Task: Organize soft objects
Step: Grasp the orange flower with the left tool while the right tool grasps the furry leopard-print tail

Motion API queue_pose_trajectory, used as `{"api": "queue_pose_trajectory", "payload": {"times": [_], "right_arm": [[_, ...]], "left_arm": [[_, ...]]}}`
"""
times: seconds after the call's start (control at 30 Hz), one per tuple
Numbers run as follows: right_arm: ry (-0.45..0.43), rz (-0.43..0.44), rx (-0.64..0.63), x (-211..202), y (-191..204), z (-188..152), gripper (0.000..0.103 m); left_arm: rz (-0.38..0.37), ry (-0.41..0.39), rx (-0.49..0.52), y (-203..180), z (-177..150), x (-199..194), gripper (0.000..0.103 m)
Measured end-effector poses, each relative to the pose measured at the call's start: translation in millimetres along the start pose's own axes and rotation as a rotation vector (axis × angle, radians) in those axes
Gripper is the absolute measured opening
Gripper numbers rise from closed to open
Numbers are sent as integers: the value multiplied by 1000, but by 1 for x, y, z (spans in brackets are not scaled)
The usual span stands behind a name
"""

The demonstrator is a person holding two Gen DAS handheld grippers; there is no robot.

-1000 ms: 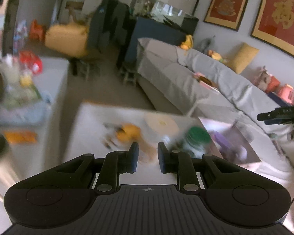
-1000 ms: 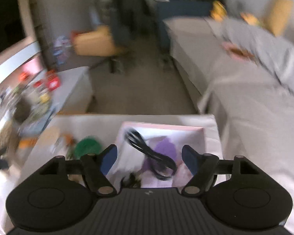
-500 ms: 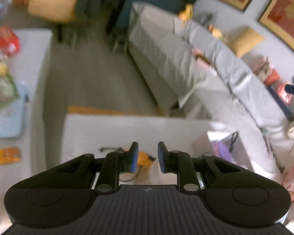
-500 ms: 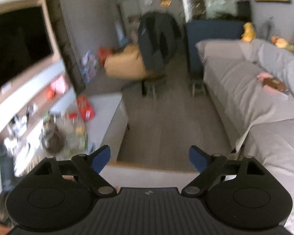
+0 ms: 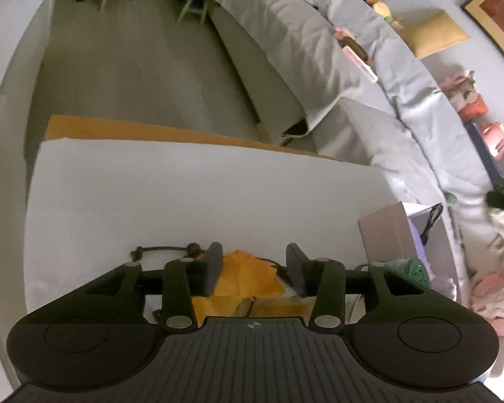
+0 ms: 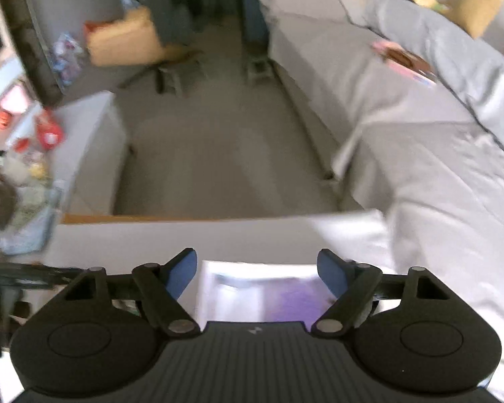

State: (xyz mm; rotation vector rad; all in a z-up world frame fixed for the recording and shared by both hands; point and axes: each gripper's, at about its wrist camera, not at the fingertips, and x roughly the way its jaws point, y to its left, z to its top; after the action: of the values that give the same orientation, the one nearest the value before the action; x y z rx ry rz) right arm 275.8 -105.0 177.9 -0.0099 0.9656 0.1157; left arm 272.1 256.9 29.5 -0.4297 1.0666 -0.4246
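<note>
White tabletop (image 5: 184, 194) fronted a grey sofa (image 5: 369, 77). Left gripper (image 5: 253, 268) hovered with jaws parted above an orange soft cloth (image 5: 248, 275); right gripper (image 6: 257, 273) gaped wide over the pale box (image 6: 252, 288).

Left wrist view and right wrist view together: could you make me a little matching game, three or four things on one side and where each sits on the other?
Things:
1. orange soft item
2. green object
3. black cord
4. yellow cushion

Places:
A. on the sofa back by the wall
B. between the left gripper's open fingers
C. inside the box, on purple
D. on the white table, beside the box

Pairs: 1-B, 2-D, 3-C, 4-A
</note>
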Motion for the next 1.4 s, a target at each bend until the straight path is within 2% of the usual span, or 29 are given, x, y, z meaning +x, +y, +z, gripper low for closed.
{"api": "queue_pose_trajectory", "payload": {"times": [0.13,0.17,0.2,0.3,0.4,0.5,0.57,0.67,0.73,0.77,0.8,0.83,0.9,1.0,1.13,1.27,1.33,1.4], "right_arm": [[43,34,-41,12,16,-8,78],[43,52,-64,13,24,-10,78],[40,69,-90,13,34,-12,78],[25,138,-180,7,65,-22,78],[-9,193,-296,-3,99,-35,78],[-60,213,-430,-18,123,-58,78],[-70,205,-519,-23,135,-81,78],[-38,224,-582,-20,152,-118,78],[-19,211,-597,-13,163,-139,74],[-17,196,-612,-7,170,-150,67],[-19,177,-628,-3,175,-159,56],[-17,152,-644,4,180,-167,51],[-2,113,-665,18,185,-177,33],[33,115,-659,33,184,-182,17],[117,229,-594,38,179,-184,12],[161,323,-600,25,181,-201,12],[176,358,-604,17,182,-209,12],[191,385,-609,10,180,-218,12]], "left_arm": [[16,3,12,6,-2,-7,53],[23,-1,8,8,-3,-10,51],[39,-3,6,10,-4,-13,44],[87,2,6,19,-10,-15,43],[37,-32,76,16,-18,-23,43],[-1,-53,72,13,-16,-24,43],[-17,-33,48,12,-9,-16,43],[2,15,41,13,0,3,40],[7,32,49,12,3,10,29],[21,38,61,12,2,10,26],[31,46,74,13,0,9,21],[37,52,82,15,-3,6,20],[46,52,102,19,-13,-3,18],[76,36,145,25,-36,-22,15],[124,22,210,23,-77,-47,14],[93,16,236,15,-113,-68,14],[94,-28,202,12,-123,-79,17],[149,-117,179,7,-133,-96,18]]}}
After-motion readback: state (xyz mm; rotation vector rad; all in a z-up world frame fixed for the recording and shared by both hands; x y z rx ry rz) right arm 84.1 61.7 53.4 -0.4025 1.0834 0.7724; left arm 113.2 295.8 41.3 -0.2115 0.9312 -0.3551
